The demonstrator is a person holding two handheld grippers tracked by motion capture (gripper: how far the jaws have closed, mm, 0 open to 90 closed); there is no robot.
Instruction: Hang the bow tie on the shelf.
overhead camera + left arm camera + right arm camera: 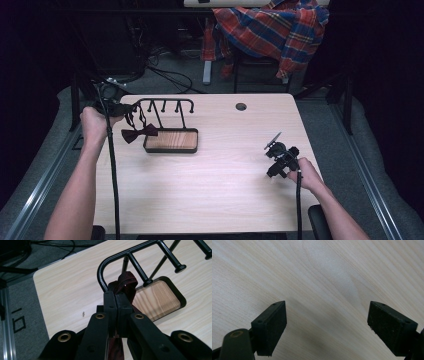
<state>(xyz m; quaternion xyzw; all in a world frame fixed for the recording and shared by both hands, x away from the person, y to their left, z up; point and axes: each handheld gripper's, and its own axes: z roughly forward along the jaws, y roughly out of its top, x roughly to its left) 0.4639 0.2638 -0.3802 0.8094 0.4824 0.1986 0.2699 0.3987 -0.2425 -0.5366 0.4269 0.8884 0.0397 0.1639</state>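
The left gripper is up at the left end of the rack, and its jaws are clenched tight on the strap of a dark red bow tie. From the left gripper view the two black jaws meet flat against each other with the strap pinched between them, the loop of the strap rising just past the tips and sitting right by the curved end of the rack's top bar. From the high view the bow itself hangs below that gripper, dangling just beside the rack's wooden base at its left edge; whether it touches the desk is hard to tell. The rack stands upright on the left half of the desk, a black bar with several short pegs sticking out along it, two thin posts running down to the dark-rimmed wooden tray underneath. Over on the far side, the right gripper rests low near the desk's right edge, well apart from the rack and the tie. Its jaws are released, spread wide with nothing between them, bare pale wood grain showing in the gap in the right gripper view. Behind the desk, a plaid cloth is draped over a chair.
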